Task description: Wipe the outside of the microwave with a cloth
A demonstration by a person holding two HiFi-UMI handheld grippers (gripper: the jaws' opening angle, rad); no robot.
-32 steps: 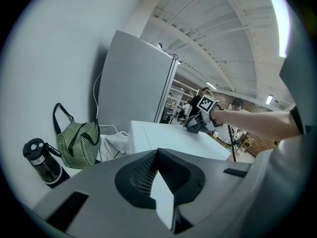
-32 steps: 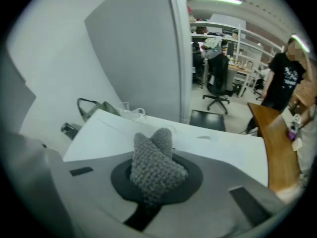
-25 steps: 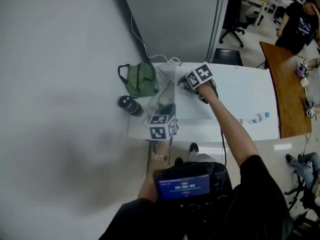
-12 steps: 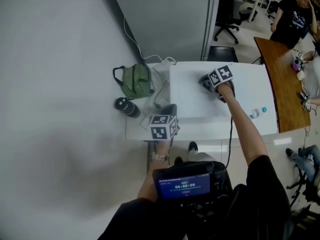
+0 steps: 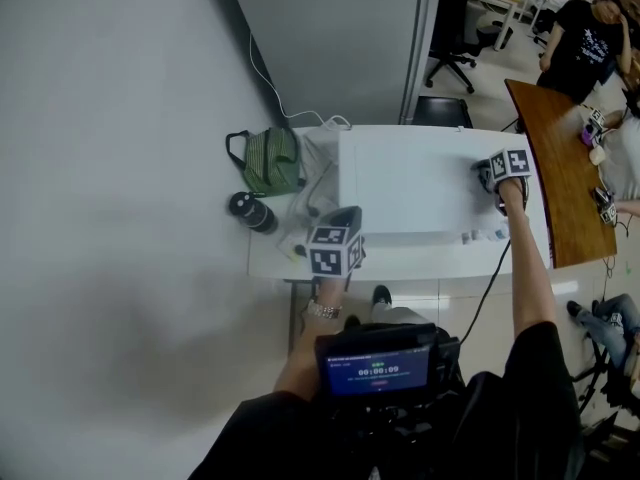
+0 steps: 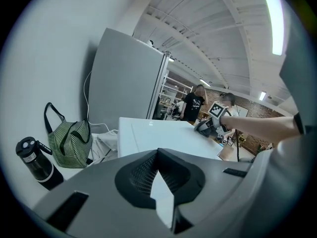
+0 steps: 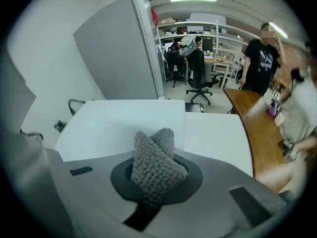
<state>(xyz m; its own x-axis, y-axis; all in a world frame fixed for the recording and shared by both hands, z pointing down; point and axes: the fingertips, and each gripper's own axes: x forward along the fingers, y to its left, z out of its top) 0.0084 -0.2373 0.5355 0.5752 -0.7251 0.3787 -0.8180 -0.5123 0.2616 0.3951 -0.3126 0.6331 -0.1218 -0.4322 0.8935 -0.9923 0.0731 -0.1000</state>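
At the right end of the white box-shaped microwave (image 5: 400,183), the right claw (image 5: 490,173) pinches the grey knitted cloth (image 7: 153,162). The top's long face lies to its left, so the next stroke likely runs toward the left claw (image 5: 342,223), clenched empty by the front-left corner.

Bright light comes from long ceiling lamps (image 6: 271,19). Both gripper views bend at the edges, with black corners. The right one's right side is blurry.
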